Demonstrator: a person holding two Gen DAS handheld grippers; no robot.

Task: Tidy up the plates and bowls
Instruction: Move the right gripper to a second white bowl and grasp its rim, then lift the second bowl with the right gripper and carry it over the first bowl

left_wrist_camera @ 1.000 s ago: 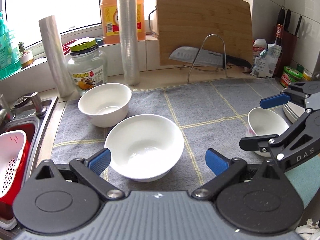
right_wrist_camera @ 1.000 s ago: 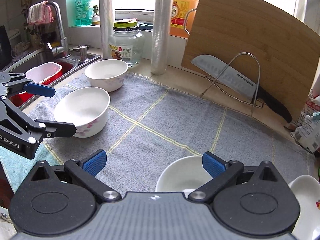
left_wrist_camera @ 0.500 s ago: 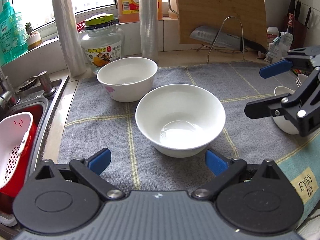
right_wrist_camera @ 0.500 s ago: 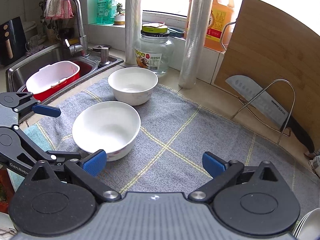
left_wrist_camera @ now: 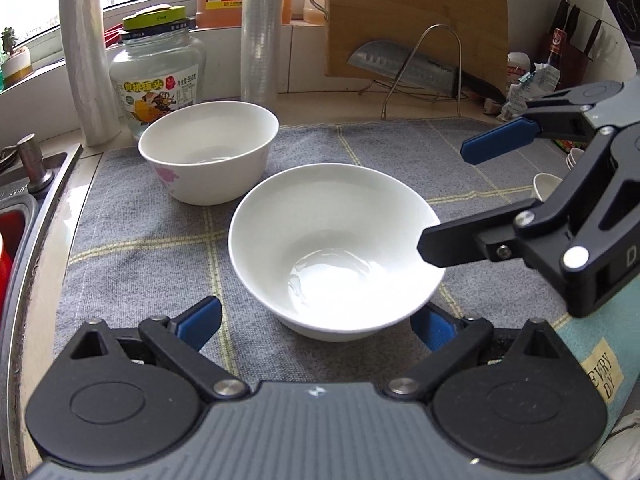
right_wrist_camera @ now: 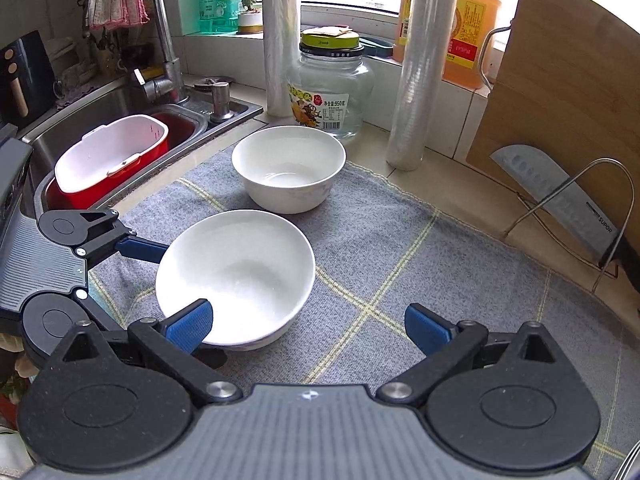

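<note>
Two white bowls stand on a grey mat. The near bowl sits between the fingers of my open left gripper, and its base hides part of the right pad. The far bowl has a pink flower print. My right gripper comes in from the right, open, with one black finger over the near bowl's right rim. In the right wrist view my right gripper is open, its left pad at the near bowl's rim. The far bowl stands behind.
A sink with a red-and-white basket lies left of the mat. A glass jar, two film rolls, an oil jug and a cutting board with a knife rack line the back. Small white cups stand at the far right.
My right gripper has swung left, away from the small cup, up to the near bowl's rim. My left gripper has closed in until the bowl sits between its fingers.
</note>
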